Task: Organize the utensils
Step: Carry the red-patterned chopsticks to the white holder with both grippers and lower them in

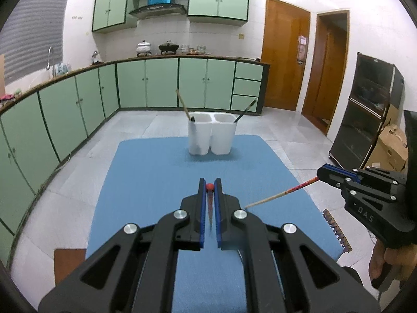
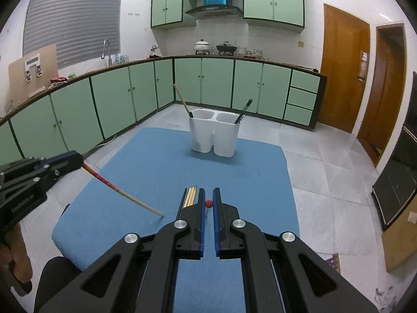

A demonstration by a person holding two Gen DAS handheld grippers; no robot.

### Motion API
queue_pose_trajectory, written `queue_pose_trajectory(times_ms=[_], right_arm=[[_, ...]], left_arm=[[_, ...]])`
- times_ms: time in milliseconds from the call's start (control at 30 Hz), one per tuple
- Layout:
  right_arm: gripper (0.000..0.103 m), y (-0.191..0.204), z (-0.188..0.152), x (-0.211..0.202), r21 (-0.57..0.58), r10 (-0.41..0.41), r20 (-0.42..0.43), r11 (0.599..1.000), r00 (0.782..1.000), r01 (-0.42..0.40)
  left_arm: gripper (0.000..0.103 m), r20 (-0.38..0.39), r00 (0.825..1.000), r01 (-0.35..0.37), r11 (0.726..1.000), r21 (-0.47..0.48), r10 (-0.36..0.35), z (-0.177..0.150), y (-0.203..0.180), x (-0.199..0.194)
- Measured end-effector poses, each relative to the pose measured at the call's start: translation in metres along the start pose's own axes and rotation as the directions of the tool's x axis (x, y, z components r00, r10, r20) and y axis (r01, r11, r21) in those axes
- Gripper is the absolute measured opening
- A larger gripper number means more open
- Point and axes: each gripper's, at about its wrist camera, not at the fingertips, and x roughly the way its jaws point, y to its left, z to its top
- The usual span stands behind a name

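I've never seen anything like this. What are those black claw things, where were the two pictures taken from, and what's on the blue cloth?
There is no robot here. A person holds a black grabbing tool in each hand, each with a camera looking along its jaws. One picture looks out from the left gripper, the other from the right gripper, so each also shows the other tool.

Each has its jaws shut on a chopstick: the left chopstick and the right chopstick.

On the blue cloth stand a white two-cup holder, with a pale stick and a dark stick inside, and a few loose chopsticks.
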Motion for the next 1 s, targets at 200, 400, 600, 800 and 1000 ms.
queue_pose_trajectory(times_ms=[200, 400, 600, 800, 1000], right_arm=[[0.005, -0.011, 0.035, 0.009, 0.017, 0.032, -0.047, 0.999, 0.998, -0.032], [0.005, -0.022, 0.073, 0.016, 0.021, 0.051, -0.067, 0.999, 0.996, -0.05], [0.005, -0.025, 0.115, 0.017, 0.005, 0.038, -0.051, 0.999, 0.998, -0.038], [0.005, -0.027, 0.172, 0.02, -0.024, -0.002, -0.01, 1.0, 1.0, 0.002], [0.005, -0.034, 0.221, 0.032, -0.021, -0.028, 0.02, 0.999, 0.999, 0.029]], left_arm=[[0.005, -0.017, 1.0, 0.019, 1.0, 0.018, -0.019, 0.035, 0.003, 0.013], [0.005, -0.021, 0.999, 0.043, 0.999, 0.013, -0.043, 0.067, 0.008, 0.025], [0.005, 0.009, 0.999, 0.046, 0.999, 0.029, -0.047, 0.106, 0.01, 0.035], [0.005, 0.082, 0.996, 0.014, 0.999, 0.051, -0.018, 0.158, 0.007, 0.042], [0.005, 0.142, 0.99, -0.012, 0.998, 0.055, 0.004, 0.206, 0.003, 0.056]])
